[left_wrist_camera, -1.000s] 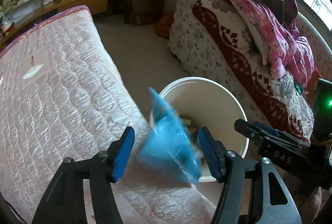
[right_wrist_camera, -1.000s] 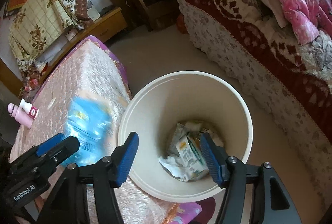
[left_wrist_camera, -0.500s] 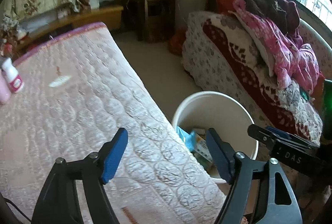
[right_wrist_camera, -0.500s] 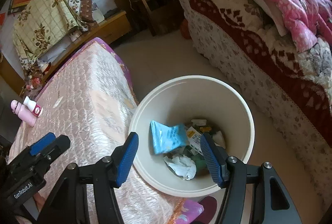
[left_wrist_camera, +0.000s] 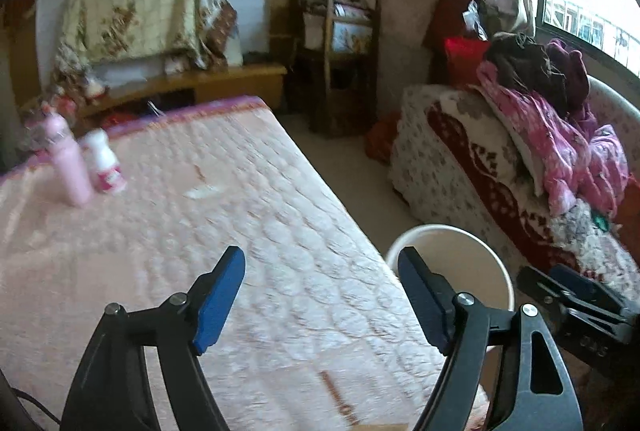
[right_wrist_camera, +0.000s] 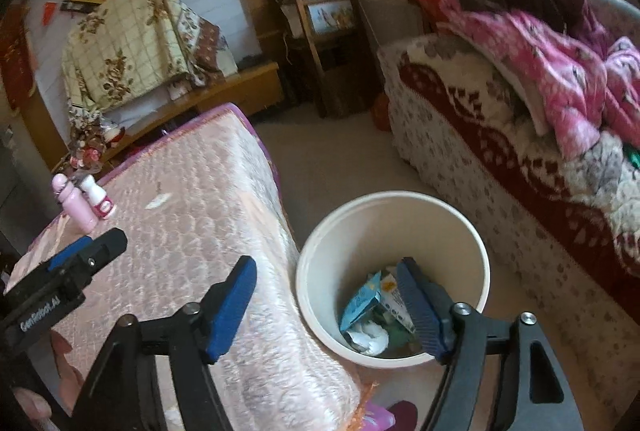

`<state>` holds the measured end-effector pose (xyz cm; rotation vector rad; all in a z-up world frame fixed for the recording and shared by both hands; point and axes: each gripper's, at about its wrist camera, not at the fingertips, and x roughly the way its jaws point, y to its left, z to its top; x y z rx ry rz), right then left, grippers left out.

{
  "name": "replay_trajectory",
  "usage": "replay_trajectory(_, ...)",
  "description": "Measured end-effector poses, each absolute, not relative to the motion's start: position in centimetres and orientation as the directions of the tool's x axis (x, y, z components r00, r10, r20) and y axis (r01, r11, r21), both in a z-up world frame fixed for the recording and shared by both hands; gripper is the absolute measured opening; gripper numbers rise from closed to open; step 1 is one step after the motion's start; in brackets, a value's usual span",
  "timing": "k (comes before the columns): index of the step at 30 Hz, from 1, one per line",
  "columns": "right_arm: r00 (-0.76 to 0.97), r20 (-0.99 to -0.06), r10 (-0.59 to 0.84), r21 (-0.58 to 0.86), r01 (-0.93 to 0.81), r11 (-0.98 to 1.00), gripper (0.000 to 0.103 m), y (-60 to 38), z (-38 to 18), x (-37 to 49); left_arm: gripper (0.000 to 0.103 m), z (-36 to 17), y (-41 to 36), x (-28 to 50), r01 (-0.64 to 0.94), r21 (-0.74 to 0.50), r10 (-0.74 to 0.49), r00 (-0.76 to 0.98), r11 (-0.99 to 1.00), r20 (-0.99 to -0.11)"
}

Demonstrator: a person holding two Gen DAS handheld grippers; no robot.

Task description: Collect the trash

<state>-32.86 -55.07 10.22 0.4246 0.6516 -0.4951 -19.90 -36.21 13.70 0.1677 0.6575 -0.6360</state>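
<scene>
A cream trash bin [right_wrist_camera: 476,247] stands on the floor beside the pink quilted table. Inside it lie a blue wrapper [right_wrist_camera: 360,301], a small printed carton [right_wrist_camera: 394,305] and crumpled white paper [right_wrist_camera: 370,339]. The bin's rim also shows in the left wrist view [left_wrist_camera: 448,231]. A small white scrap [left_wrist_camera: 202,192] lies on the quilt; it also shows in the right wrist view [right_wrist_camera: 158,201]. My left gripper [left_wrist_camera: 322,297] is open and empty above the quilt. My right gripper [right_wrist_camera: 326,305] is open and empty, over the bin's near left edge.
A pink bottle [left_wrist_camera: 70,167] and a white bottle with a pink label [left_wrist_camera: 104,163] stand at the quilt's far left. A sofa with a red patterned cover [right_wrist_camera: 500,151] and pink bedding [right_wrist_camera: 560,71] runs along the right. A wooden rack [left_wrist_camera: 344,59] stands at the back.
The blue wrapper left my left gripper and dropped into the bin. My left gripper then swung left and up over the quilt; both bottles came into view. The right gripper tilted up slightly.
</scene>
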Motion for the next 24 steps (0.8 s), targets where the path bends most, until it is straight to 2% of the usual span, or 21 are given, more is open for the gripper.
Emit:
replay_trajectory(9,0.759,-0.557,-0.338,0.204,0.519,0.830,0.076,-50.3,14.3,-34.9,0.079,17.1,-32.4,-21.9,0.577,-0.002,-0.488,0.689,0.817,-0.535)
replay_trajectory(17,0.771,-0.518,-0.369,0.177,0.519,0.836,0.076,-48.3,16.4,-36.2,0.079,19.1,-30.9,-24.1,0.575,0.038,-0.503,0.745,0.818,-0.439)
replay_trajectory(24,0.777,-0.486,-0.400,0.159,0.528,0.834,0.077,-47.6,17.5,-37.1,0.079,19.8,-30.4,-24.9,0.580,0.029,-0.519,0.749,0.814,-0.413)
